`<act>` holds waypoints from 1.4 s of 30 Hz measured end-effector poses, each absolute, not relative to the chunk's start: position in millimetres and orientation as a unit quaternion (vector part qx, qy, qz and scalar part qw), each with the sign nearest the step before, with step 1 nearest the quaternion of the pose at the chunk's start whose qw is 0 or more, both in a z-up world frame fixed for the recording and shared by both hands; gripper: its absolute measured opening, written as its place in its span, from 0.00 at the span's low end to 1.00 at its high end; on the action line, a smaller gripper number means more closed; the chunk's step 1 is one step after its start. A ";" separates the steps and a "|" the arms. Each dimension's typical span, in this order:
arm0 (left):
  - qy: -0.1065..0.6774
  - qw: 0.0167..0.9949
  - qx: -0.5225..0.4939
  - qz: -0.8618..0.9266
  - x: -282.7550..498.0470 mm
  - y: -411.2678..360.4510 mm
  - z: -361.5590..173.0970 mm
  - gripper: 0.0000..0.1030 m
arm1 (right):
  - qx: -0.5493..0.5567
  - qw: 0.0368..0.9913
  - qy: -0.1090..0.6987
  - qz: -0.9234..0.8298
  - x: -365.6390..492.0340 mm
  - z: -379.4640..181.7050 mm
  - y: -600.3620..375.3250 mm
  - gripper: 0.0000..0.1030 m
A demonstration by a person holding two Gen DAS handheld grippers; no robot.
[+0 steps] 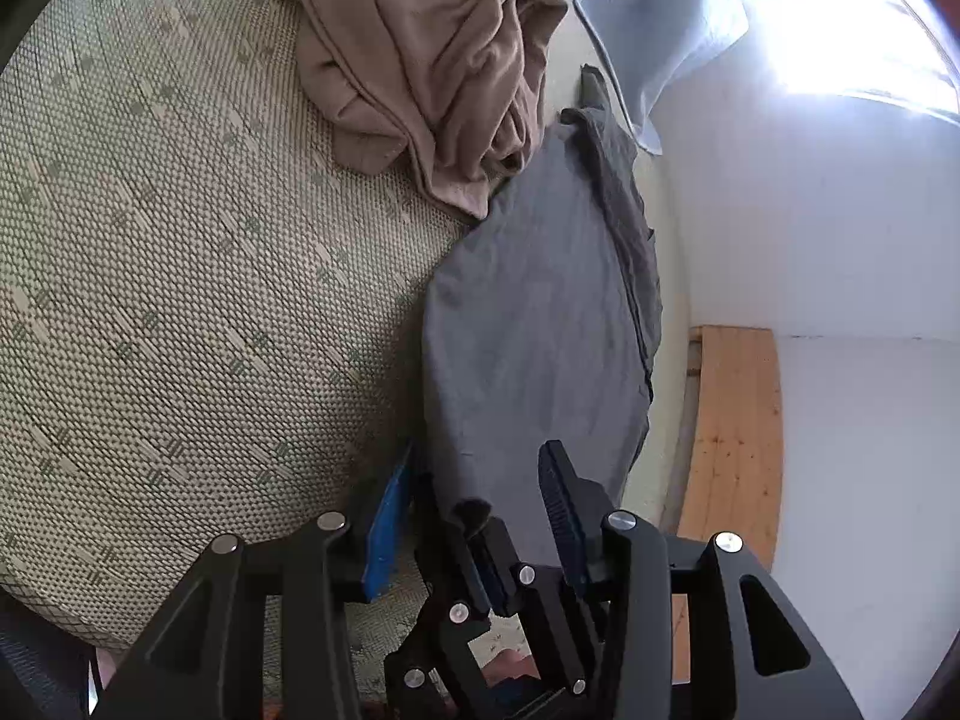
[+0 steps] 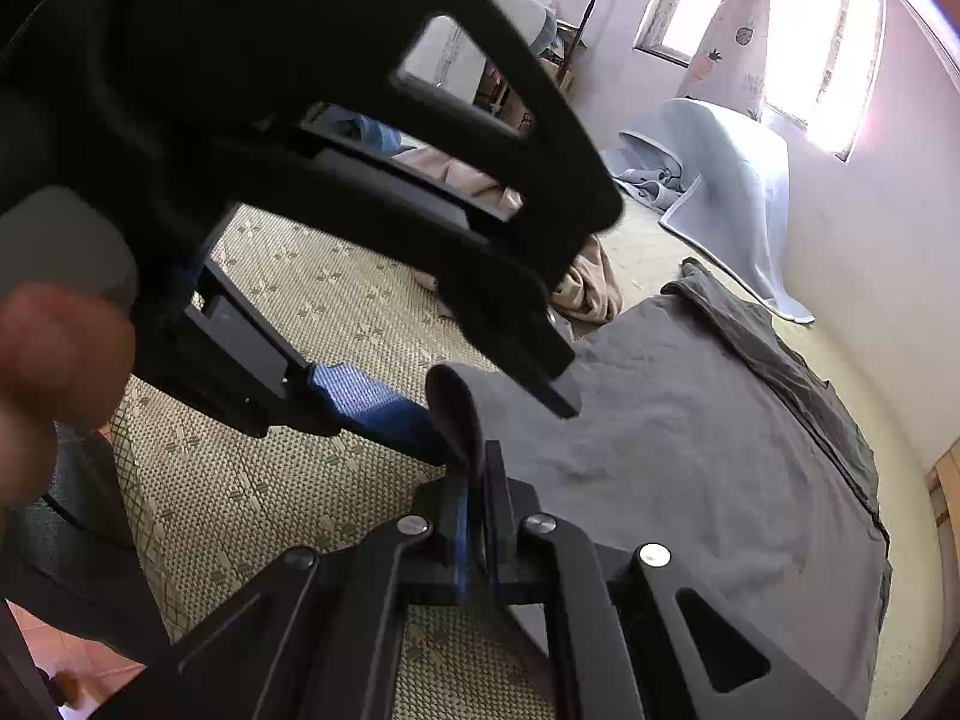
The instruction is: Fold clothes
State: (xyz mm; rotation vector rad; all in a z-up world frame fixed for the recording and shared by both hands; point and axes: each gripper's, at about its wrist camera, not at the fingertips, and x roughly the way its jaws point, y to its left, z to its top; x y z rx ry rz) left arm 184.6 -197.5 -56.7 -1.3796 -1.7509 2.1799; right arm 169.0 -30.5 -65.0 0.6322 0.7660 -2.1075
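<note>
**Grey garment on woven mat, corner pinched**

Grey garment (image 2: 690,450): soft, matte cloth, lying mostly flat on the woven mat (image 1: 180,300), with a darker folded strip along its far edge. Near corner is lifted into a rounded flap.

Right gripper (image 2: 477,516): jaws clenched on that flap; cloth rises from between the blue-edged pads.

Left gripper (image 1: 474,516): jaws stand apart, released, at the same near corner. One blue ribbed pad rests over the mat just beside the garment's edge, the other over the grey cloth. Nothing pressed between them.

Mat: stiff basket-weave texture, pale green-beige with small dash motifs.

Beige garment (image 1: 432,60): crumpled heap with deep folds, touching the grey garment's far end.

Pale blue blanket (image 2: 732,192): draped by the white wall (image 1: 810,210), near the window.

Wooden plank (image 1: 732,420): light, knotted, beside the mat.
</note>
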 end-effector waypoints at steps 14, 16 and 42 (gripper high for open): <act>-0.540 0.003 -0.442 0.716 190.7 -190.5 -44.4 0.03 | 0.226 0.373 0.323 -0.840 175.1 -63.6 -22.7 0.19; -0.542 0.006 -0.435 0.719 192.6 -193.1 -37.7 0.03 | 0.218 0.361 0.330 -0.844 175.4 -65.0 -18.9 0.35; -0.554 -0.010 -0.360 0.751 178.4 -232.1 -5.1 0.01 | 0.278 0.162 0.407 -0.855 126.8 -71.1 157.9 0.43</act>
